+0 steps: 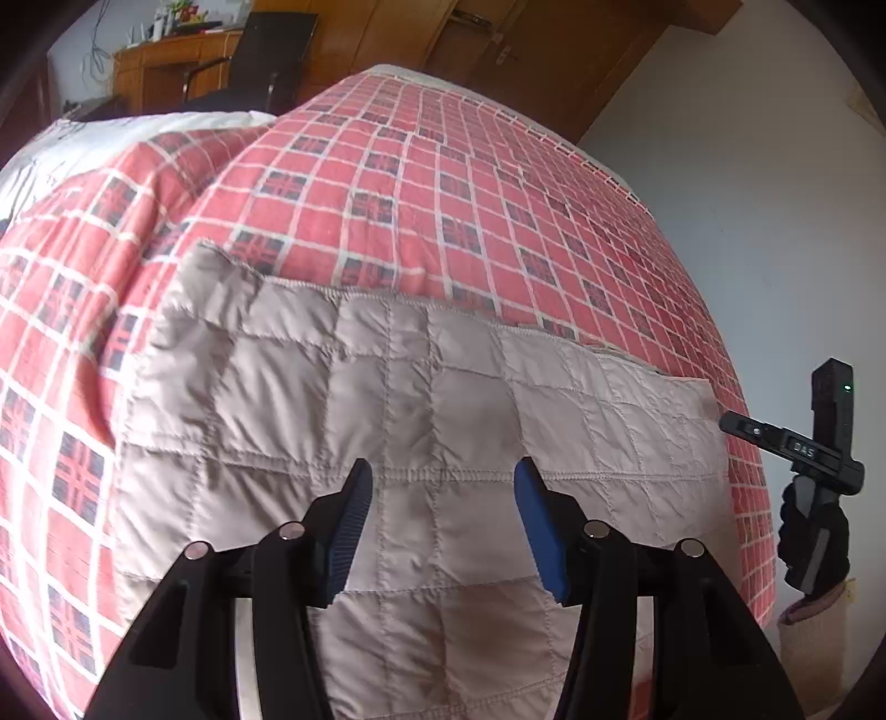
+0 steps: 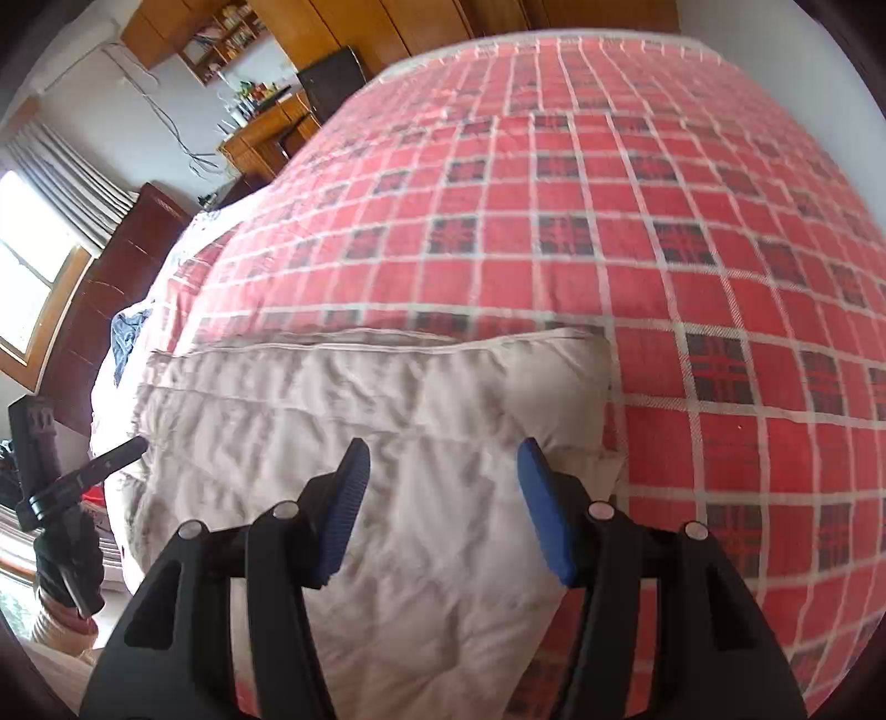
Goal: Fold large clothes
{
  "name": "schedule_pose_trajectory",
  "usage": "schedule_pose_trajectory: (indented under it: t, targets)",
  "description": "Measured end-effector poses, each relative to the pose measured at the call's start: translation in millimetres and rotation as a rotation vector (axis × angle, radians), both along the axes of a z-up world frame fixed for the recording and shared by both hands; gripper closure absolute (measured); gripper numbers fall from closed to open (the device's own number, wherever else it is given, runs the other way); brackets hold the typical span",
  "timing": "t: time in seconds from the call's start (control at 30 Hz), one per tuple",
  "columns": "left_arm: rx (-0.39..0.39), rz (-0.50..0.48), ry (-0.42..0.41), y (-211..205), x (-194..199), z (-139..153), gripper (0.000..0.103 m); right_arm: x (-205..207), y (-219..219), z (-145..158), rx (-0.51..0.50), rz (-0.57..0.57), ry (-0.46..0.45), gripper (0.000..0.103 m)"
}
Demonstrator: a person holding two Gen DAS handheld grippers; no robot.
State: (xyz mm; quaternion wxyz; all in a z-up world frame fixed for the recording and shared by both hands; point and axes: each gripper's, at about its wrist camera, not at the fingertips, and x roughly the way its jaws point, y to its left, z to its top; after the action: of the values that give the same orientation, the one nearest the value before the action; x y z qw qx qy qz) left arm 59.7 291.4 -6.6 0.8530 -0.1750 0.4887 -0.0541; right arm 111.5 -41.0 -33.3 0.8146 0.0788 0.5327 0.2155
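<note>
quilted beige garment (image 1: 387,399) laid flat at near edge of bed (image 1: 498,194), folded into a block, likely | left gripper (image 1: 440,487) spread, empty, above it | right gripper (image 2: 443,471) spread, empty, hovering for next grasp

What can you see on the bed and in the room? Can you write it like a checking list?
Surface: bed with a red checked blanket, mostly flat, bunched up at one end.
Job's things: beige quilted garment lying folded in a rectangle on the blanket.
Clutter: blue cloth crumpled at the bed's edge.
Grippers: left gripper open, above the garment, holding nothing; right gripper open, above the garment, holding nothing.
Cables: wires hanging down the wall near the desk.
Surroundings: wooden desk with small items, black chair, wooden wardrobe, window with curtain.
</note>
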Motion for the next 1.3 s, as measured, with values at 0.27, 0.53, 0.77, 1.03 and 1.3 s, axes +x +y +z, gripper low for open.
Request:
schedule_pose_trajectory:
  t: [0.27, 0.53, 0.77, 1.03, 1.3]
  targets:
    - [0.037, -0.002, 0.066, -1, -2, -25, 0.049, 3, -19, -39, 0.052, -0.012, 0.078, 0.049]
    - [0.034, -0.001, 0.082, -1, 3, -23, 0.045, -4, -36, -32, 0.121, -0.06, 0.091, 0.048]
    - [0.063, 0.002, 0.066, 1, -8, -3, 0.044, -41, -56, 4, 0.126, -0.086, 0.067, 0.036]
    - [0.096, -0.046, 0.069, 1, -22, 3, 0.041, -87, -69, -8, 0.201, -0.118, 0.173, 0.025]
    - [0.041, -0.057, 0.082, 10, -25, -13, 0.04, -97, -71, -49, 0.274, -0.15, 0.278, 0.025]
